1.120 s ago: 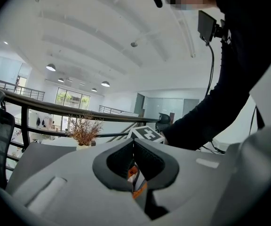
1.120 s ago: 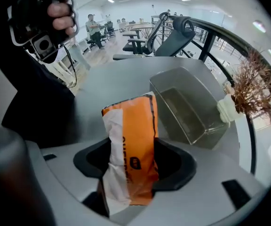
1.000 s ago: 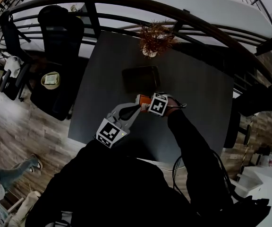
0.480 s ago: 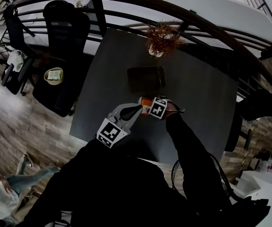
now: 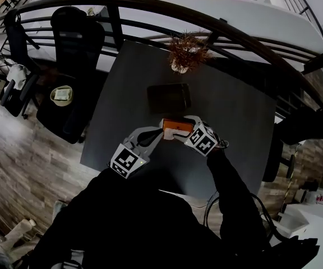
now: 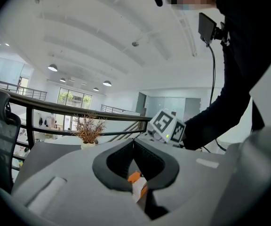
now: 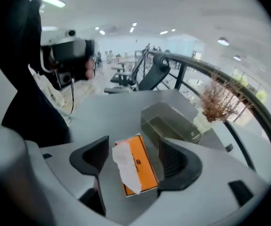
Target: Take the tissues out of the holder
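Observation:
The orange tissue pack (image 5: 178, 128) lies flat on the dark table (image 5: 234, 111), a white tissue (image 7: 125, 166) sticking out of its near end. My right gripper (image 7: 133, 149) hangs above it, open. Its jaws have just been opening, and the pack shows between them without touching the pads. In the head view this gripper (image 5: 189, 129) sits at the pack's right end. The left gripper (image 5: 157, 133) rests at the pack's left end with its tips (image 6: 134, 142) closed together. The pack (image 6: 135, 182) shows in the gap below them; whether they pinch it I cannot tell. The dark clear holder (image 5: 169, 97) stands just beyond.
A dried plant in a white pot (image 5: 184, 52) stands at the table's far edge by a curved black railing (image 5: 234, 29). Black office chairs (image 5: 74, 38) stand to the left of the table. The holder (image 7: 171, 121) is close to the right gripper's far side.
The right gripper has risen and drawn back to the right off the pack, and its jaws stand wider. The whole orange pack now shows. The left gripper has stayed put.

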{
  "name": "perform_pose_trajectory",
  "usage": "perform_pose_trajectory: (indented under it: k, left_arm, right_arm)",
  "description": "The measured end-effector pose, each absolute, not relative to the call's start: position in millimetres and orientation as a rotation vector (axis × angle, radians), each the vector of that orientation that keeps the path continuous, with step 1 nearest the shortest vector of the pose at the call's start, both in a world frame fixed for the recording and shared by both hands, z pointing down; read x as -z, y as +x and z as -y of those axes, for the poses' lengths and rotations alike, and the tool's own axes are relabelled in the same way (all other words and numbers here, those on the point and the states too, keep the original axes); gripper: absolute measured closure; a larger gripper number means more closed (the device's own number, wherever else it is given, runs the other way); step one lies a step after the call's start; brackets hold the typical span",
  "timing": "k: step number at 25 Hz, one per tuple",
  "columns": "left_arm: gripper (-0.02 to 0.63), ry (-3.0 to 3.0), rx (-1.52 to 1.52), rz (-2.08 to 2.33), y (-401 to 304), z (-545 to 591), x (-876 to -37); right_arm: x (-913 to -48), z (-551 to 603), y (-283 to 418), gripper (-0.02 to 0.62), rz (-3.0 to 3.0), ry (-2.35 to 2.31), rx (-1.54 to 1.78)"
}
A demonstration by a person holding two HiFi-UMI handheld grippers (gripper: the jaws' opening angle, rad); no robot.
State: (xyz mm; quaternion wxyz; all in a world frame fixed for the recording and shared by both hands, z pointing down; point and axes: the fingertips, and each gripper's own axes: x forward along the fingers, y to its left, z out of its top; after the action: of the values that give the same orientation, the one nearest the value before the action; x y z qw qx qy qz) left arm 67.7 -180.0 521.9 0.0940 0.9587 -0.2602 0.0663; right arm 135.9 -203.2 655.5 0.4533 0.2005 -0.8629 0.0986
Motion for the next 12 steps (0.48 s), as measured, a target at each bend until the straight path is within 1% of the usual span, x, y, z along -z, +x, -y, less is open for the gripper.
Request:
perform_pose_trajectory:
  k: [6, 9, 10, 12]
  left_arm:
    - [0.598, 2.852, -0.185, 0.746, 66.6, 163.4, -508.4]
    - [0.598, 2.859, -0.164, 0.725, 65.9, 153.3, -496.5]
    - [0.598, 2.860, -0.156, 0.721, 65.5, 150.5, -492.2]
    - [0.598, 2.860, -0.141, 0.716, 66.4, 145.6, -484.9]
  right_arm:
    - [-544.1, 177.8, 129.9, 0.262, 2.559, 0.868, -0.261]
    - [-504.5, 158.9, 127.3, 0.266, 2.705, 1.028, -0.283]
    - [-495.7, 152.0, 126.4, 0.293, 2.739, 1.068, -0.283]
    - [-482.0, 138.4, 124.6, 0.395, 2.815, 1.120, -0.275]
